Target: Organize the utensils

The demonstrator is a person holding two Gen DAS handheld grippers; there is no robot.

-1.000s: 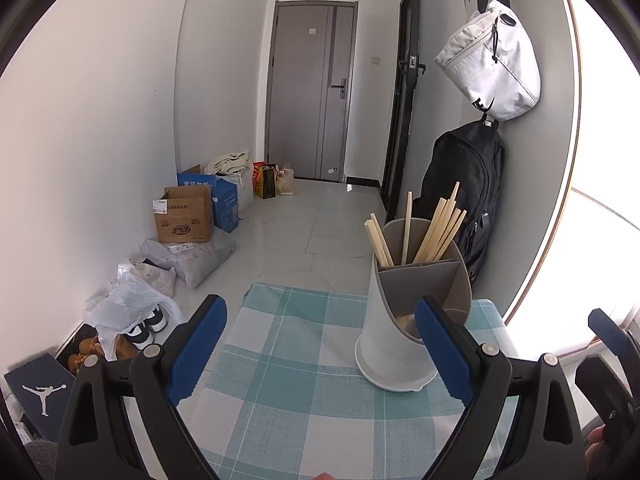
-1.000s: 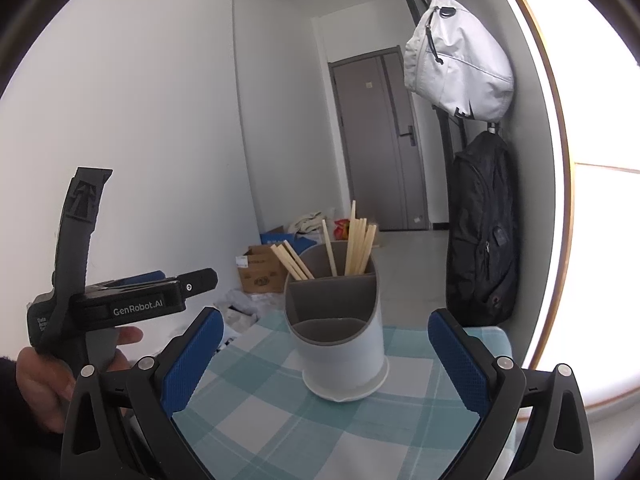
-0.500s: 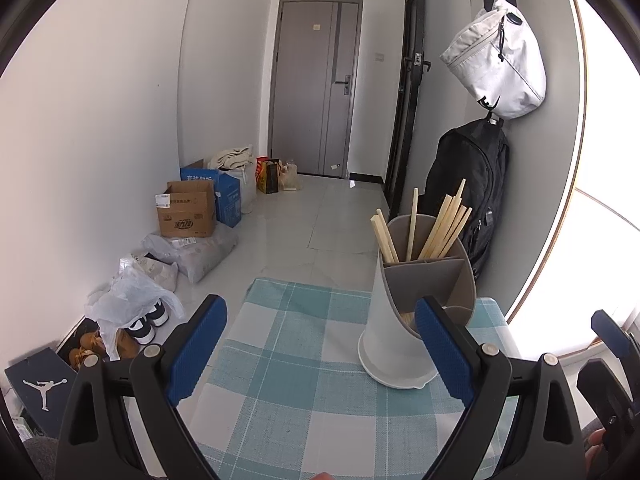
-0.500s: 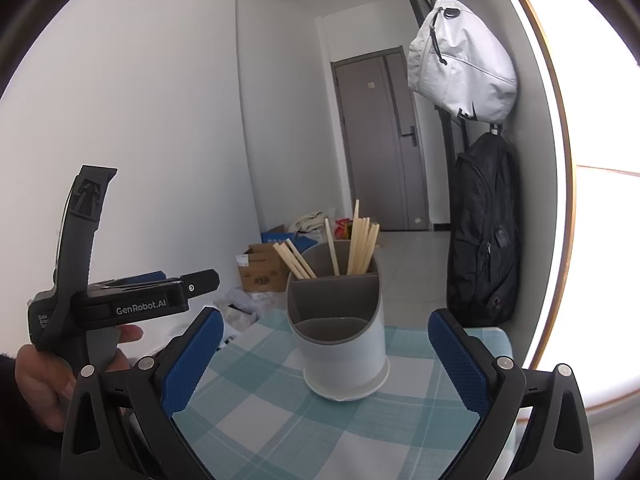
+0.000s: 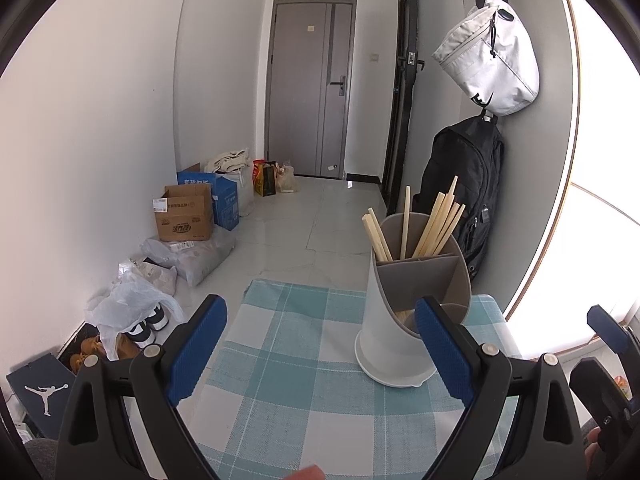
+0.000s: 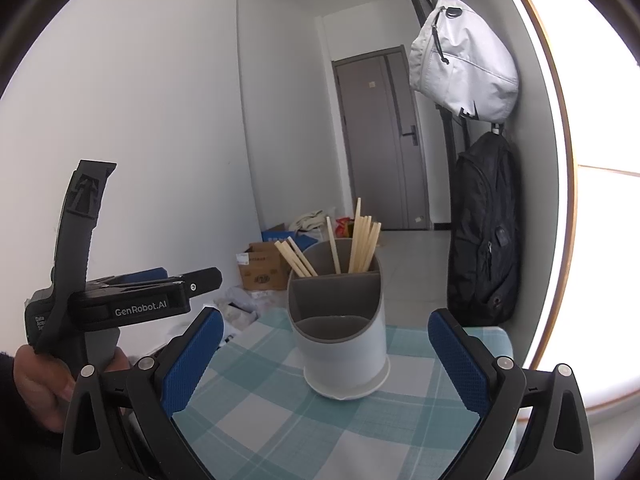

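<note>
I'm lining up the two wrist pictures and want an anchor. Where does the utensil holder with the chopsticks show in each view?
Left wrist view: the utensil holder stands right of centre on the checked cloth, partly behind the right blue pad.
Right wrist view: the holder stands near centre, between the open jaws.
Shared landmark: the black backpack hanging on the wall behind it, under the white bag.

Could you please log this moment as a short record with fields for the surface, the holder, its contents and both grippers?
surface: table with teal-and-white checked cloth
holder: white utensil holder with grey divided insert, upright on the cloth
contents: wooden chopsticks standing in the rear compartments; front compartment contents unclear
left gripper: open, empty, above the cloth
right gripper: open, empty, facing the holder
background: white bag and black backpack hanging on the wall
</note>
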